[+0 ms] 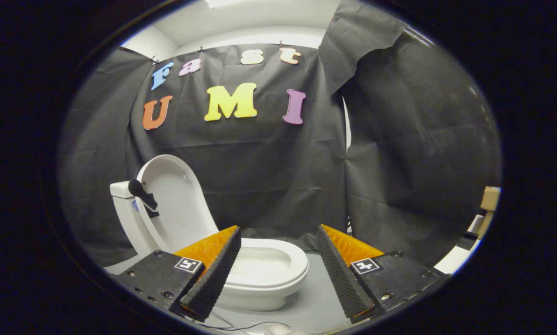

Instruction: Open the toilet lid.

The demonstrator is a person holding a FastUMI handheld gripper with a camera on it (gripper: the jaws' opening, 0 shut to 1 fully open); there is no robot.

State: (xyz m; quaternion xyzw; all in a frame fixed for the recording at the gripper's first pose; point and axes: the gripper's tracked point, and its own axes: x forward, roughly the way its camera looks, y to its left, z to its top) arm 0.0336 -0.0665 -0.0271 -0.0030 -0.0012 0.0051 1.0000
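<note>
A small white toilet (pixel 264 272) stands on the grey floor just ahead of my fingers, its bowl partly behind the left finger (pixel 213 274). Its lid (pixel 178 204) stands raised, leaning back against the white tank (pixel 124 214). The seat ring lies down around the open bowl. A black handle (pixel 141 193) sticks out at the lid's left edge, beside the tank. My gripper (pixel 278 232) is open, with a wide gap between the orange-and-black fingers and nothing between them. The right finger (pixel 341 274) is to the right of the bowl.
Black cloth walls close in behind and to the right of the toilet. The grey floor (pixel 320 298) runs under my fingers, with a thin dark cable (pixel 241 324) lying on it. A cardboard-coloured object and white edge (pixel 485 209) stand far right.
</note>
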